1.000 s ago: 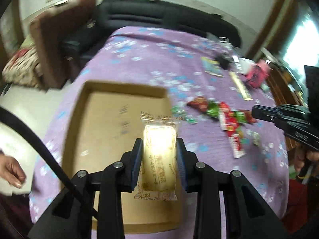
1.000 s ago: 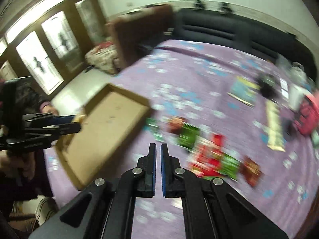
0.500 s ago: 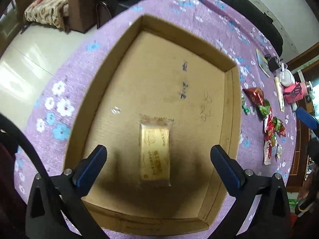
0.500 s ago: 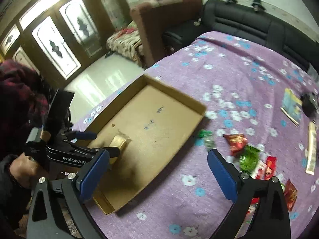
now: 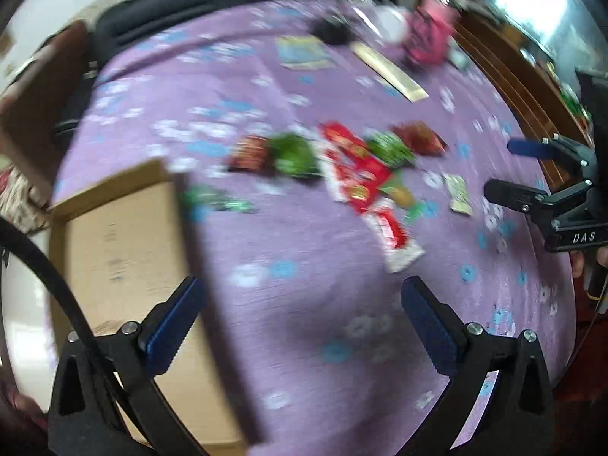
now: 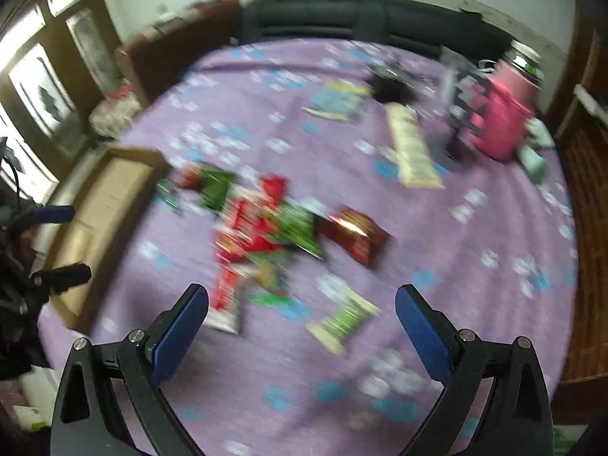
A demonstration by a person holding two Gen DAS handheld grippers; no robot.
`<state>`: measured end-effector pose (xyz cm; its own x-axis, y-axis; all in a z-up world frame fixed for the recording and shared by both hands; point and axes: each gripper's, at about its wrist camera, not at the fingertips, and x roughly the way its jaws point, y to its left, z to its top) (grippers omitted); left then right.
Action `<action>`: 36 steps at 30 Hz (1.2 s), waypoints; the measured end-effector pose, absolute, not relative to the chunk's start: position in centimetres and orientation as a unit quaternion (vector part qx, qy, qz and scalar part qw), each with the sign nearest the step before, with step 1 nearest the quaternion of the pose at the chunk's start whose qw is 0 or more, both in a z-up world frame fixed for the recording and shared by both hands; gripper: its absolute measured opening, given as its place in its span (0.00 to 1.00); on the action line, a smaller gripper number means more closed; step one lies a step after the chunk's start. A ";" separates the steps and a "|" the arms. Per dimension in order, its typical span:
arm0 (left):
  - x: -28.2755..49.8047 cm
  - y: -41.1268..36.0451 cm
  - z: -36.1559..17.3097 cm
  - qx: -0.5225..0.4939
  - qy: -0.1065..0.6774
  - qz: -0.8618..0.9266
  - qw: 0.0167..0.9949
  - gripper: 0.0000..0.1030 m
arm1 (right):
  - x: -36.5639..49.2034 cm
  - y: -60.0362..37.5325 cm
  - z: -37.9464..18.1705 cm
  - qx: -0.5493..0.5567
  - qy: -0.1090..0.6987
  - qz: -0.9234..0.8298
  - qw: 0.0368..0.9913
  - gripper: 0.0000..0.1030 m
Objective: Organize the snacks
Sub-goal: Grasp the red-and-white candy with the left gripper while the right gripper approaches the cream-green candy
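Matt cardboard tray [image 5: 114, 235], glossy foil snack packets [image 6: 266, 228], floral purple cloth [image 5: 304, 304].

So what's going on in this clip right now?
A person is sorting snacks with two handheld grippers. Both the left gripper and right gripper are wide open and empty, their jaws having just been opening. They hover over the purple flowered tablecloth, near the pile of red and green snack packets. The shallow brown cardboard box sits beside it.

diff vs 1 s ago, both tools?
Left tool let go of the yellow snack pack into the cardboard box, opened wide, then swung to the snack pile. Right tool opened, empty, nearing the pile. Pile and tablecloth unchanged.
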<state>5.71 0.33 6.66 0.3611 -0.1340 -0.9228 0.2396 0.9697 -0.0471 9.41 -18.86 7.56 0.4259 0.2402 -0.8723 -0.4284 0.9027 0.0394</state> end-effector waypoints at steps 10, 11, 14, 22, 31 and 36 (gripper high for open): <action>9.5 -4.2 1.1 -0.013 0.633 -0.109 0.766 0.99 | 10.2 -21.6 5.1 -0.088 0.505 0.179 0.840 0.96; 9.8 -4.4 0.8 -0.020 0.637 -0.102 0.764 0.99 | 10.1 -22.0 5.4 -0.082 0.501 0.176 0.843 0.96; 10.2 -5.0 0.3 -0.011 0.641 -0.081 0.763 0.98 | 10.1 -22.7 5.5 -0.071 0.495 0.174 0.848 0.96; 11.3 -7.7 -1.7 0.030 0.639 -0.033 0.768 1.00 | 10.2 -24.0 4.8 -0.044 0.493 0.178 0.850 0.96; 13.0 -9.4 0.0 0.035 0.615 0.001 0.788 0.27 | 10.5 -24.5 4.7 -0.037 0.490 0.171 0.854 0.96; 11.4 -7.5 0.3 -0.003 0.599 -0.007 0.800 0.21 | 10.4 -24.1 5.0 -0.046 0.484 0.171 0.857 0.96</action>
<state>11.37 -7.49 0.29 0.2813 -0.0136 -0.9595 0.0075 0.9999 -0.0119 10.38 -24.14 4.99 0.4723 0.2479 -0.8459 -0.3369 0.9375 0.0866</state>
